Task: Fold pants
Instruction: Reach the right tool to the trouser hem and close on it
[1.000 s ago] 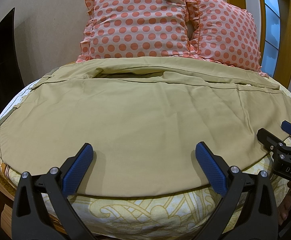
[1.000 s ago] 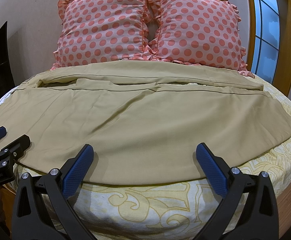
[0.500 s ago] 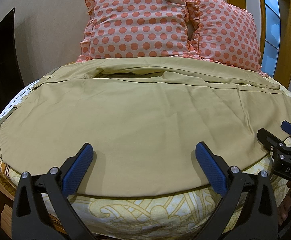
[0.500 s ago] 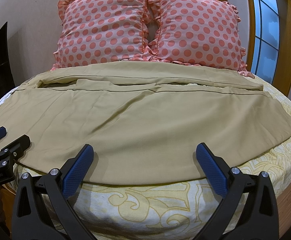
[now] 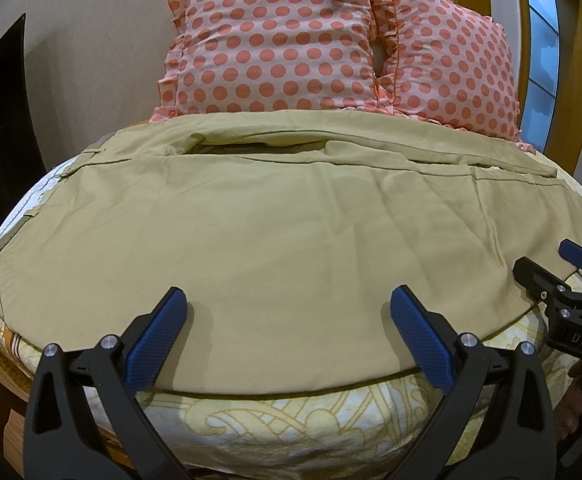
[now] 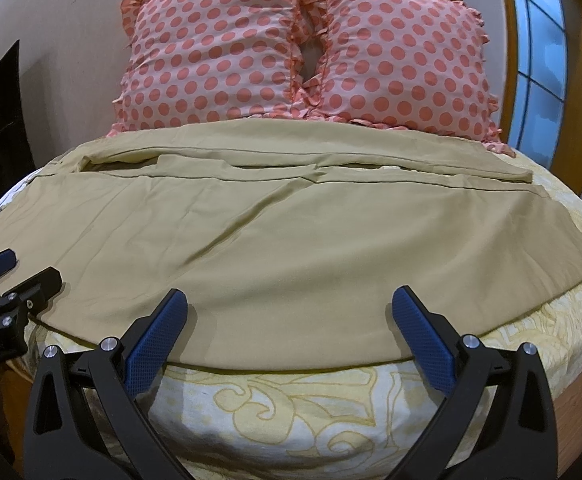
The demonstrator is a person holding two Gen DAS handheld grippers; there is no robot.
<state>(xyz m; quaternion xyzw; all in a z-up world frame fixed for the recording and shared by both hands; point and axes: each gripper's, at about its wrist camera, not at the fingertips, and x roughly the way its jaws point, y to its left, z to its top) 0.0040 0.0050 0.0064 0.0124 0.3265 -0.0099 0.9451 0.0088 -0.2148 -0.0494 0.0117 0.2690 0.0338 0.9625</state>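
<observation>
Jaws wide apart and empty on both the left gripper (image 5: pixel 287 336) and right gripper (image 6: pixel 291 334), hovering at the near edge of khaki pants (image 5: pixel 271 248) spread flat across the bed (image 6: pixel 291 412), below two polka-dot pillows (image 6: pixel 311 44).

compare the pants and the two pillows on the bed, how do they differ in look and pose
The pants are plain khaki; the pillows are pink with coral dots and ruffled edges. The pants lie spread flat across the bed, lightly creased; the pillows stand propped at the head, puffed up. The pants reach the near edge by both open grippers; the pillows sit at the far end. Both are soft fabric.
</observation>
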